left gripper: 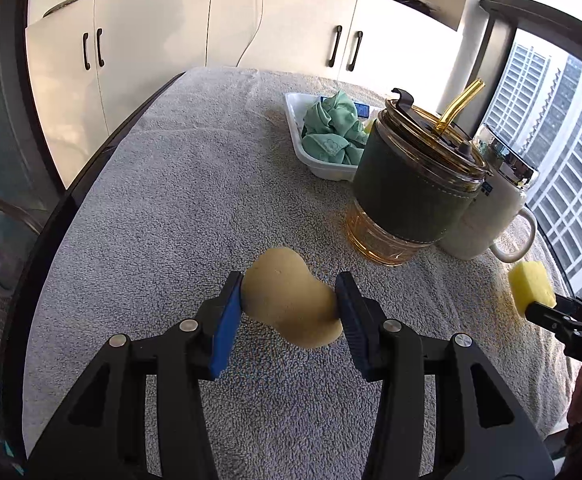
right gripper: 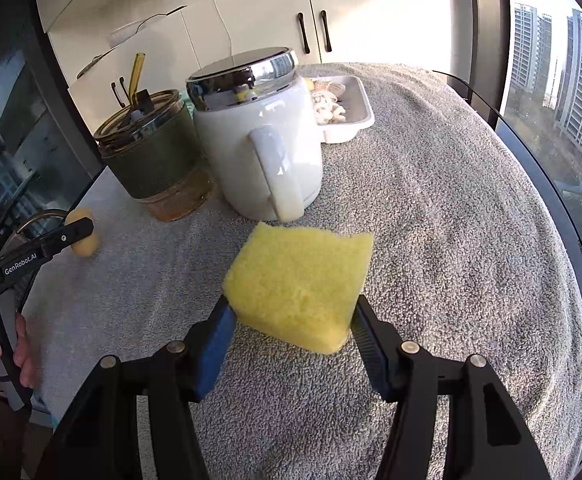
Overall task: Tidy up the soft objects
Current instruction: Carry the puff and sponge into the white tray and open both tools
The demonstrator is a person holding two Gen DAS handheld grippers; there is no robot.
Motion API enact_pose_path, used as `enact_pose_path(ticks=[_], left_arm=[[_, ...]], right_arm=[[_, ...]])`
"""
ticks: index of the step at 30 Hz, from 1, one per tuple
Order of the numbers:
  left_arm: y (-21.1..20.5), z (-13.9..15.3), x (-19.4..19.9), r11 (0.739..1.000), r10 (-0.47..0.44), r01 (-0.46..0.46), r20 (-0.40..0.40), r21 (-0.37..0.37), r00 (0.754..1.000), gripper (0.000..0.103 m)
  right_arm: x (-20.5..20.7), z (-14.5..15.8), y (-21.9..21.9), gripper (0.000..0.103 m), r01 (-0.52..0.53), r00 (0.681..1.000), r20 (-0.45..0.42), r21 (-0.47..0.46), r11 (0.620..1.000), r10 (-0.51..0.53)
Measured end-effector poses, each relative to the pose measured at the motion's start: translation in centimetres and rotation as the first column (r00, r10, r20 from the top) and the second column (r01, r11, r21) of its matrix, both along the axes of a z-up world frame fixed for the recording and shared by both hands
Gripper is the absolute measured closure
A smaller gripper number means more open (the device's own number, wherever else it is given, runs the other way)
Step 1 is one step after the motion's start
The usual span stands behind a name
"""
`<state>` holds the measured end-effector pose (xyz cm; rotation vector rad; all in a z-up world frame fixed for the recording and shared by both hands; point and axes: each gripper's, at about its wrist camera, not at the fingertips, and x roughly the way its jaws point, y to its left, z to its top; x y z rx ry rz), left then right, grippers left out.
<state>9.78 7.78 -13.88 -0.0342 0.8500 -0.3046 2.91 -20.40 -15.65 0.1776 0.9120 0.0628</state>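
A tan, gourd-shaped sponge (left gripper: pixel 289 300) is clamped between the blue pads of the left gripper (left gripper: pixel 289 308) and is held just above the grey towel (left gripper: pixel 171 200) that covers the table. A yellow block sponge (right gripper: pixel 299 288) is squeezed between the pads of the right gripper (right gripper: pixel 295 320), also held off the towel.

Only in the left wrist view is the near compartment of the white tray (left gripper: pixel 295 120) seen, with a crumpled green cloth (left gripper: pixel 331 128) lying in it; the amber tumbler (left gripper: pixel 411 184) with its dark sleeve and straw stands in front of the tray, and the white mug (left gripper: pixel 487 216) is largely hidden behind the tumbler. The right gripper is seen at the right edge of this view with its yellow sponge.

Only in the right wrist view is the other end of the tray (right gripper: pixel 355 120) seen, with pale, shell-like pieces in it that cannot be identified. The mug (right gripper: pixel 259 152), with its chrome lid and its handle turned toward the camera, is shown in full here, just beside the tumbler (right gripper: pixel 155 160). A hand (right gripper: pixel 7 352) around the left gripper's grip is seen at the left edge, with the tan sponge at the tips.
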Motion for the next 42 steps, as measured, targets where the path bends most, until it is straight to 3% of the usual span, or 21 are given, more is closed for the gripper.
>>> enact_pose_path(ticks=[10, 25, 34, 42], left_arm=[[2.5, 0.3, 3.5, 0.997, 0.069, -0.069, 0.000, 0.031, 0.998, 0.059], [3.6, 0.4, 11.1, 0.991, 0.117, -0.116, -0.011, 0.060, 0.993, 0.059], [0.7, 1.0, 15.6, 0.994, 0.050, -0.049, -0.004, 0.099, 0.999, 0.059], [-3.0, 1.7, 20.7, 0.995, -0.042, 0.043, -0.017, 0.085, 0.999, 0.059]], right_arm=[[1.9, 1.0, -5.5, 0.042, 0.096, 0.995, 0.000, -0.077, 0.992, -0.096], [8.3, 1.6, -10.1, 0.042, 0.155, 0.988, 0.007, -0.078, 0.985, -0.155], [12.4, 2.7, -10.3, 0.041, 0.142, 0.990, 0.029, -0.074, 0.987, -0.140], [17.2, 3.5, -10.0, 0.041, 0.104, 0.994, 0.038, -0.038, 0.994, -0.103]])
